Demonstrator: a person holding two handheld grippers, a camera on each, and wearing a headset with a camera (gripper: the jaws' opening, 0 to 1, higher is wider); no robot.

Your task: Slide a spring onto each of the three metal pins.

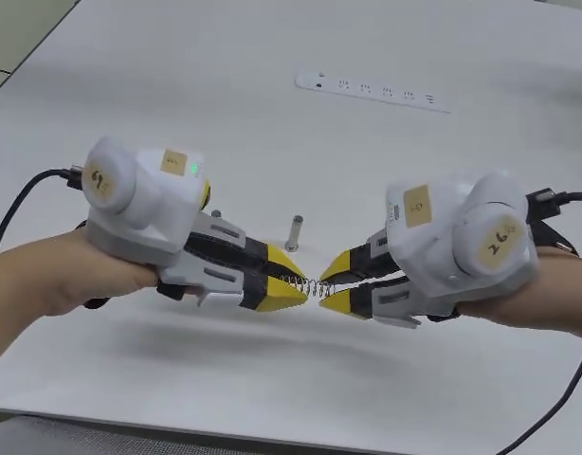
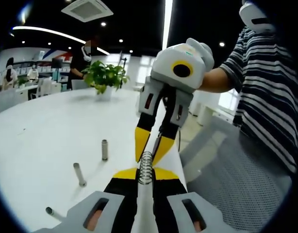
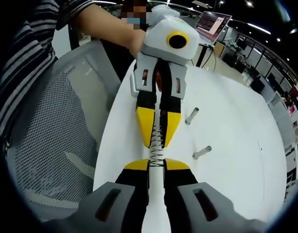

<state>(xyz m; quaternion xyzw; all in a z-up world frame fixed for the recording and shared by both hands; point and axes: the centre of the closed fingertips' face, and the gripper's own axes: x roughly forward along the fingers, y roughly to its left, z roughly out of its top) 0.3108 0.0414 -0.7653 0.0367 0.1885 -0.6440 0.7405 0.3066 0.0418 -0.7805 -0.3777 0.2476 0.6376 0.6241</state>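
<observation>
The spring [image 1: 310, 283] hangs in the air above the counter [image 1: 272, 379], stretched level between the two tools, which point at each other tip to tip. The left tool [image 1: 286, 284] has its jaws drawn almost together on one end of the coil. The right tool [image 1: 336, 284] pinches the other end between its yellow tips, which leave a narrow gap behind the grip. In the left tool's own view the spring [image 2: 146, 167] runs up out of its jaws into the right tool [image 2: 151, 150]. In the right tool's view the spring [image 3: 157, 143] likewise bridges to the left tool [image 3: 158, 131]. Held by both ends like this, the coil looks as if it is being straightened or passed across, so that one tool ends up gripping it with an open end free to go over a pin.

The three pins [image 2: 79, 174] stand on the counter off to one side of the tools, well apart from the spring. One pin [image 1: 294, 232] stands upright just beyond the meeting tips. They look bare, though they are too small to be sure.

Nothing lies between the spring and the pins. The tools themselves crowd the space, and one of them hides part of the row in the head view. Farther back lies a power strip [image 1: 372, 90]. Cables [image 1: 26, 204] trail from both tools, and a mesh chair [image 3: 57, 126] sits at the counter's edge.
</observation>
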